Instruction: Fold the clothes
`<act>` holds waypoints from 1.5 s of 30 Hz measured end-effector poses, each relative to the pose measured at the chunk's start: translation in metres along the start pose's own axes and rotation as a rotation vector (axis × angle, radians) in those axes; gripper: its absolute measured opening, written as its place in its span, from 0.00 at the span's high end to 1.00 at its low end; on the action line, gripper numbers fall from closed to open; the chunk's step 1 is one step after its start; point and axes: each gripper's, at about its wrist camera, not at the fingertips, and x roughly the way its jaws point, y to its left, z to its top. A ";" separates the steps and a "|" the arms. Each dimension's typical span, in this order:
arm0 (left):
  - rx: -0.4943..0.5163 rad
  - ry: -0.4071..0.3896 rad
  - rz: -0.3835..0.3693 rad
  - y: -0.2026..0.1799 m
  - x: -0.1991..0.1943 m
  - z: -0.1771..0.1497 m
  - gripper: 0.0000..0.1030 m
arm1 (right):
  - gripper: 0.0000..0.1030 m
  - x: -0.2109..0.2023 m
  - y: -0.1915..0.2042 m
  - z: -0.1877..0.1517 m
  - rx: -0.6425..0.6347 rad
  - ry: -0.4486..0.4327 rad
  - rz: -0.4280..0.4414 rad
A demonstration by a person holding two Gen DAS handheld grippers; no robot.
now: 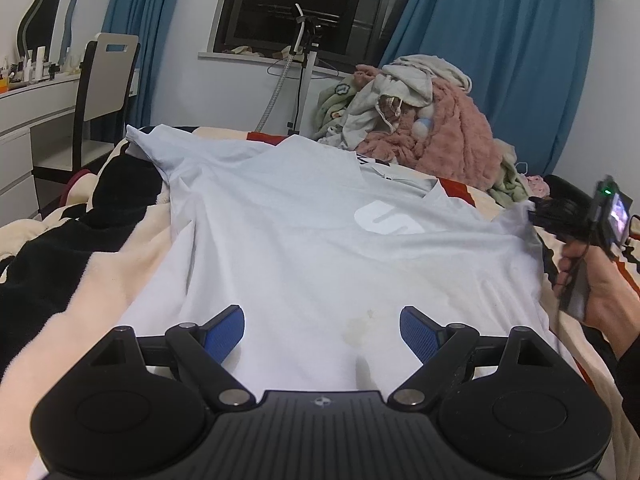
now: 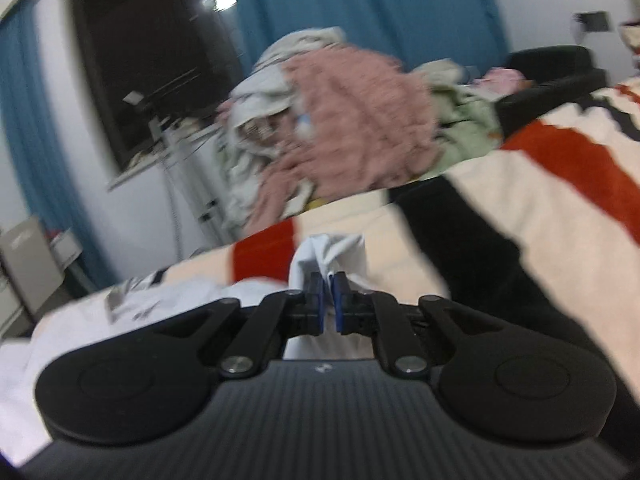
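A pale blue-white T-shirt (image 1: 304, 240) with a white logo lies spread flat on the bed. My left gripper (image 1: 322, 330) is open and empty, hovering just above the shirt's near hem. My right gripper (image 2: 328, 300) is shut on a bunched edge of the T-shirt (image 2: 328, 256). In the left wrist view the right gripper (image 1: 536, 212) holds the shirt's right sleeve edge, slightly lifted off the bed. The right wrist view is blurred by motion.
The bed has a cream, red and black blanket (image 2: 560, 208). A pile of clothes with a pink fleece (image 1: 440, 128) sits at the bed's far side. A chair (image 1: 106, 92) and a white dresser (image 1: 24, 120) stand at left. Blue curtains (image 1: 500, 60) and a window are behind.
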 end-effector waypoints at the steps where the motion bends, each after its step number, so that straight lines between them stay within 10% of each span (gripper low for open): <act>1: -0.002 0.000 0.001 0.000 -0.001 0.000 0.16 | 0.92 0.002 0.012 -0.004 -0.028 0.021 0.030; 9: -0.001 0.009 0.005 -0.002 0.003 -0.001 0.16 | 0.92 0.031 0.097 -0.060 -0.201 0.250 0.215; 15: -0.005 0.006 0.003 -0.001 0.002 0.000 0.16 | 0.90 0.020 0.092 -0.042 -0.135 0.218 0.312; 19: -0.012 0.000 -0.007 0.000 -0.001 0.001 0.16 | 0.35 0.001 0.033 -0.001 0.164 0.081 0.317; 21: -0.013 -0.003 -0.014 0.000 -0.003 0.001 0.16 | 0.32 -0.011 -0.001 0.012 0.278 0.002 0.315; 26: -0.007 -0.016 -0.020 -0.002 -0.008 0.001 0.16 | 0.33 -0.008 -0.070 0.004 0.437 0.060 0.197; 33: 0.007 -0.030 -0.019 -0.003 -0.011 0.001 0.16 | 0.40 0.010 -0.094 -0.041 0.583 0.233 0.280; 36: 0.026 -0.038 -0.014 -0.005 -0.012 0.000 0.16 | 0.87 0.012 -0.073 -0.044 0.537 0.270 0.311; 41: 0.029 -0.030 -0.018 -0.006 -0.016 -0.002 0.16 | 0.91 -0.020 -0.042 -0.015 0.397 0.144 0.184; 45: 0.028 -0.031 -0.021 -0.005 -0.015 -0.001 0.16 | 0.91 -0.060 -0.036 0.014 0.211 -0.029 -0.092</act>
